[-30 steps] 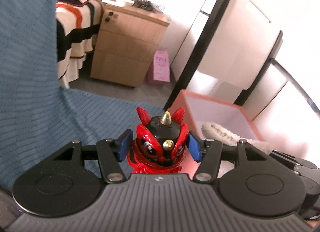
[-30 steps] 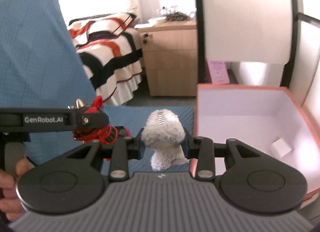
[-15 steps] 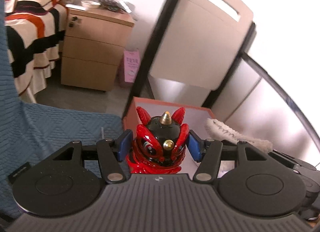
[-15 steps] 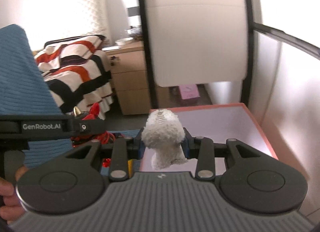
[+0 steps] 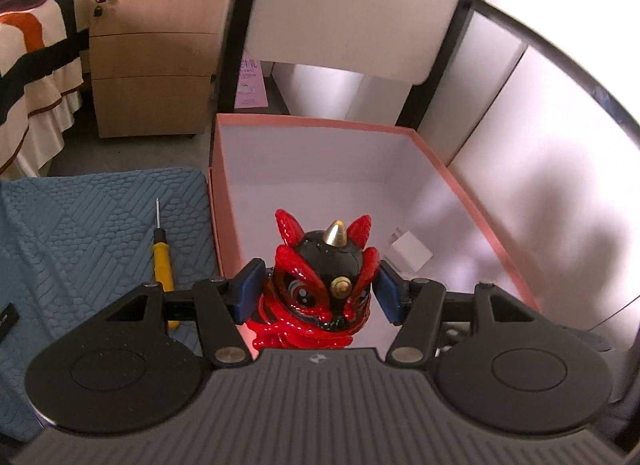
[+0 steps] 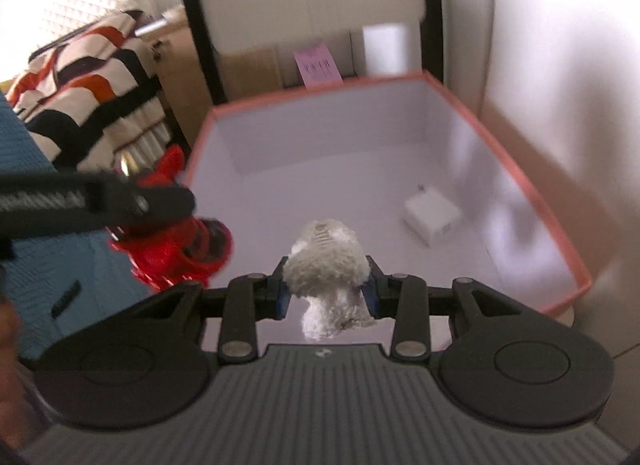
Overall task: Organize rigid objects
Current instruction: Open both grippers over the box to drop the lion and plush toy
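My left gripper (image 5: 318, 291) is shut on a glossy red and black lion figurine (image 5: 320, 297) with a gold horn, held above the near left part of a pink box (image 5: 320, 127) with a white inside. My right gripper (image 6: 326, 291) is shut on a fluffy white toy (image 6: 326, 265), held over the same pink box (image 6: 540, 201). The red lion figurine (image 6: 180, 253) and the left gripper show at the left of the right wrist view. A small white cube (image 5: 410, 253) lies on the box floor, also in the right wrist view (image 6: 432, 217).
A yellow screwdriver (image 5: 162, 257) lies on the blue textured mat (image 5: 80, 233) left of the box. Behind stand a wooden drawer cabinet (image 5: 154, 49), a striped bed (image 5: 28, 45), a white panel with black frame (image 5: 352, 5) and a pink card (image 5: 250, 83).
Both grippers have moved from above the blue mat to above the pink box and tilted down into it, each still holding its object. The screwdriver has come into view.
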The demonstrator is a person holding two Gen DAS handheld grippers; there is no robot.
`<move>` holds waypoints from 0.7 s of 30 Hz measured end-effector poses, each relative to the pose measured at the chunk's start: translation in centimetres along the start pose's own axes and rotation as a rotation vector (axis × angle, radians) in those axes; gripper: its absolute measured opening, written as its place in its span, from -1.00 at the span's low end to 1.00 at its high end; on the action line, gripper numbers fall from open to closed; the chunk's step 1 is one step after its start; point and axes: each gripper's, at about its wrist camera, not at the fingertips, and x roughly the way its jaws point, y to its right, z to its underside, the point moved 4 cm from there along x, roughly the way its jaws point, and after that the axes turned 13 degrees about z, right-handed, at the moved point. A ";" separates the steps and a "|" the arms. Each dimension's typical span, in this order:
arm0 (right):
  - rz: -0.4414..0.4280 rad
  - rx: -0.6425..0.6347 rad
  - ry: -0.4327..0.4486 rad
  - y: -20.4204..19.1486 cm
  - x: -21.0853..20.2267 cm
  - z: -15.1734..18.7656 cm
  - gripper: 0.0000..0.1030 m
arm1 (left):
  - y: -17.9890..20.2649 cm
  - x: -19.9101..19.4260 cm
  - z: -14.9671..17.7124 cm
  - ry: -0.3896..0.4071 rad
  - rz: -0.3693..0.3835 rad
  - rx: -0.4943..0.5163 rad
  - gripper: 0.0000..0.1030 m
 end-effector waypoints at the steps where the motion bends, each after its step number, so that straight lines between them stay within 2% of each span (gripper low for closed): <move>1: 0.000 0.004 -0.009 0.2 0.4 0.2 -0.25 | 0.3 0.3 -0.1 -0.004 0.010 -0.002 0.25; 5: 0.001 0.024 -0.030 0.7 1.3 0.6 -0.25 | 0.5 1.4 0.1 -0.025 0.042 -0.023 0.25; 8: 0.005 0.027 -0.035 1.1 1.8 0.8 -0.23 | 0.7 2.6 0.8 -0.060 0.024 -0.005 0.25; 11: 0.008 0.023 -0.049 1.4 2.4 1.1 -0.23 | 0.6 3.6 1.5 -0.089 0.033 -0.024 0.25; 15: 0.005 0.013 -0.060 1.5 2.8 1.3 -0.23 | 0.0 4.5 2.3 -0.111 0.001 -0.041 0.26; 18: 0.001 0.014 -0.066 1.7 2.8 1.2 -0.20 | -0.3 4.8 2.8 -0.123 0.013 -0.045 0.28; 21: -0.007 0.023 -0.072 1.9 2.7 1.1 -0.18 | -0.2 4.5 2.8 -0.120 0.019 -0.022 0.55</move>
